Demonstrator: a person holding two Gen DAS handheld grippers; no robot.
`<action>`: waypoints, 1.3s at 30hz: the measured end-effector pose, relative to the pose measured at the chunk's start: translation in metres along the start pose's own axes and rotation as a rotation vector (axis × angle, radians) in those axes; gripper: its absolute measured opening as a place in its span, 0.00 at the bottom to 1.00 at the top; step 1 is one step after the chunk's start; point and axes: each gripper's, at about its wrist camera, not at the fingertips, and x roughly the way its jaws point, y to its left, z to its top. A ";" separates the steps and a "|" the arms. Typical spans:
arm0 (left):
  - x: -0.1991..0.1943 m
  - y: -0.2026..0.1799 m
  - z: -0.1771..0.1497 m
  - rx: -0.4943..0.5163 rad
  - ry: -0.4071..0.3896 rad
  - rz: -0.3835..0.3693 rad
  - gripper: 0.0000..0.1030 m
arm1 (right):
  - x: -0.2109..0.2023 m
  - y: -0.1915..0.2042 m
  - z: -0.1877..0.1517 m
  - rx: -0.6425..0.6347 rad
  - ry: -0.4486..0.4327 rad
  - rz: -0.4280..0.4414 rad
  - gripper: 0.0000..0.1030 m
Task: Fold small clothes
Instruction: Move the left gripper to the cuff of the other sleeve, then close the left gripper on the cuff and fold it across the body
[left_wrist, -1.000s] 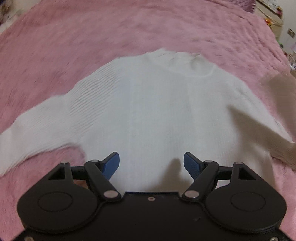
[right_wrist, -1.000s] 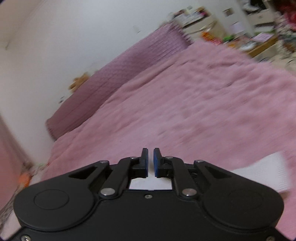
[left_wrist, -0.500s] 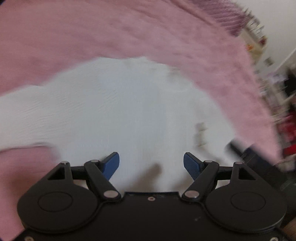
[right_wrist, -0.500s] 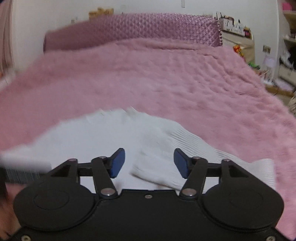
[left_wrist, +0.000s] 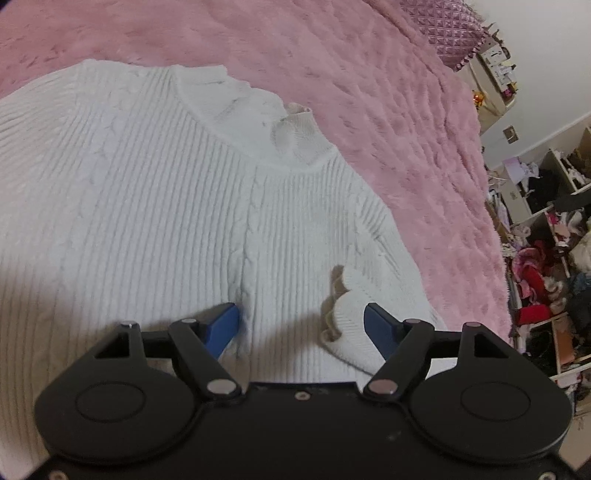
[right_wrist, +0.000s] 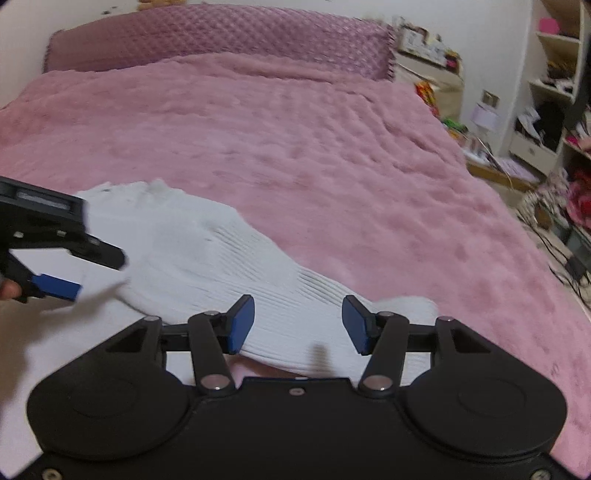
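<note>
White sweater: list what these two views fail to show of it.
- Hem: left wrist view, hidden behind the left gripper body.
- Far sleeve: left wrist view, white sweater cut off by the left edge.
- Folded sleeve's cuff: right wrist view, partly hidden by the right gripper.
- Collar: right wrist view, blurred.
- Back side: faces the pink blanket.

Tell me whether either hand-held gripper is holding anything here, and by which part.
Nothing is held. The left hand-held gripper and right hand-held gripper are both open over the white sweater, with its folded sleeve lying loose between them.
</note>
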 end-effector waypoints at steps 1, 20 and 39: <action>-0.005 -0.001 -0.003 -0.007 -0.002 -0.006 0.73 | 0.002 -0.004 -0.001 0.008 0.004 -0.004 0.53; 0.022 -0.017 -0.005 -0.084 0.085 -0.213 0.47 | 0.002 -0.018 -0.010 0.043 0.013 -0.012 0.53; -0.001 -0.008 0.003 -0.106 0.012 -0.336 0.02 | 0.006 -0.017 -0.010 0.027 0.028 -0.002 0.53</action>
